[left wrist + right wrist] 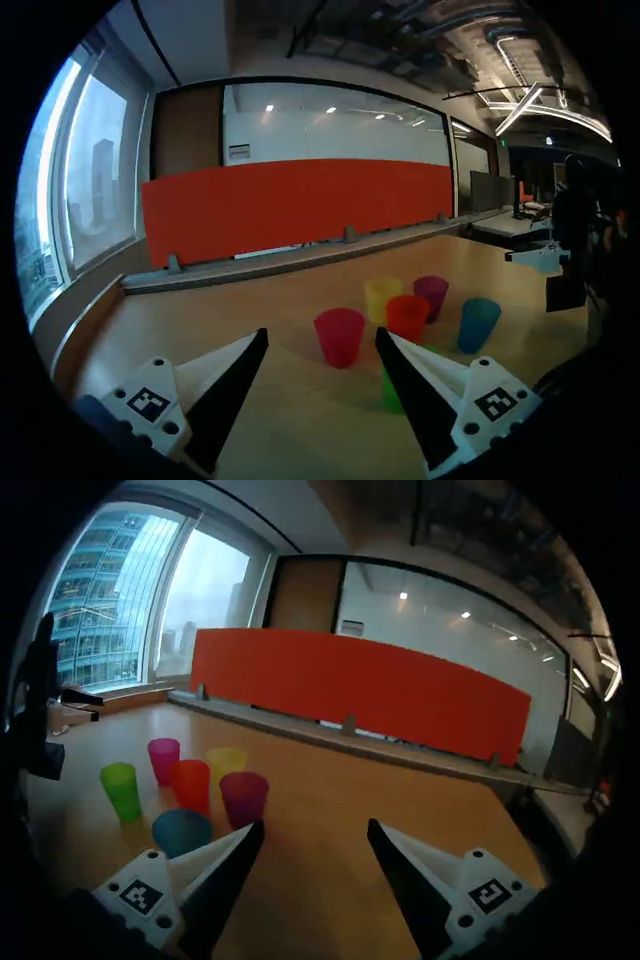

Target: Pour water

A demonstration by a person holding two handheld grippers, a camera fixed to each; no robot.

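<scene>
Your left gripper [320, 331] has two wedge-shaped fingers [228, 388], each tapering to a sharp tip, matt black on the inner face and white on the outer shell. Every shell carries a square black-and-white marker [150, 404] on a flat white tab, ringed by small dark dots that look like screw holes, though the fisheye edge blurs them. Your right gripper [314, 823] is built the same way: black-faced, white-backed fingers [412, 880], a coded marker [490, 896] on each, and the same round-cornered tabs with dark dots.
</scene>
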